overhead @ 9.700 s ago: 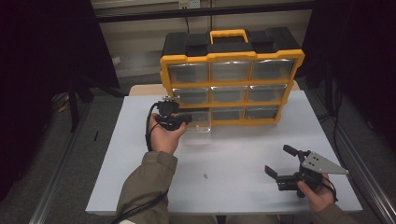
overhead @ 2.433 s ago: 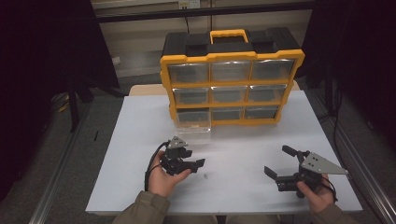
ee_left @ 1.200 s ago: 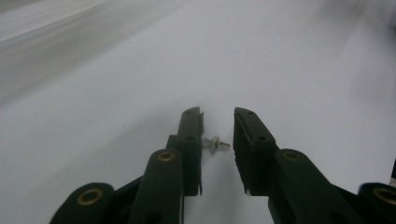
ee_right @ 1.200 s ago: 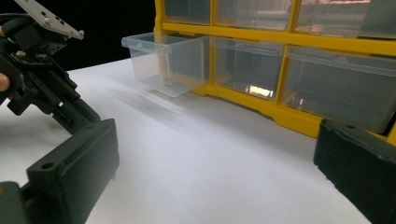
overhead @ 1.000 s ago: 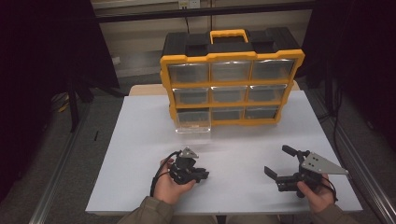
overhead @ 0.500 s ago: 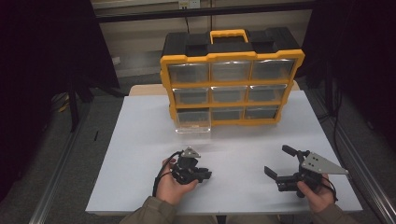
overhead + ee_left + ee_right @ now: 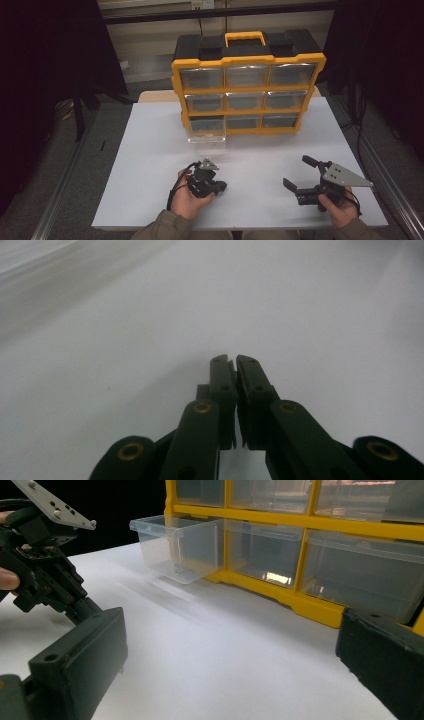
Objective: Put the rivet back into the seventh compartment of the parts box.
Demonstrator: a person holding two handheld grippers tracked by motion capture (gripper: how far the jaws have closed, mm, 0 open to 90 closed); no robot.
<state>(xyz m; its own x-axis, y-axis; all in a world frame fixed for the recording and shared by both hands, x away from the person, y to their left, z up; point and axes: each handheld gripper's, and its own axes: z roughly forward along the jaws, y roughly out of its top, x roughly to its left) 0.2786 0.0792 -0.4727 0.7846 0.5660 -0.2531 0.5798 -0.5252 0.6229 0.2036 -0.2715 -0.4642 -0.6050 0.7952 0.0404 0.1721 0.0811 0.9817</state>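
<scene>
The white table [image 7: 150, 150] is smooth and matte, under dim light. Your left gripper [image 7: 232, 362] has just closed its jaws together on nothing; the right gripper [image 7: 301, 175] rests wide apart. The pulled-out clear drawer [image 7: 206, 131] of the yellow organizer [image 7: 248, 61] is thin, glossy plastic; a rough push could jam or tip it.

no readable text, no labels, no brands, no numbers
</scene>
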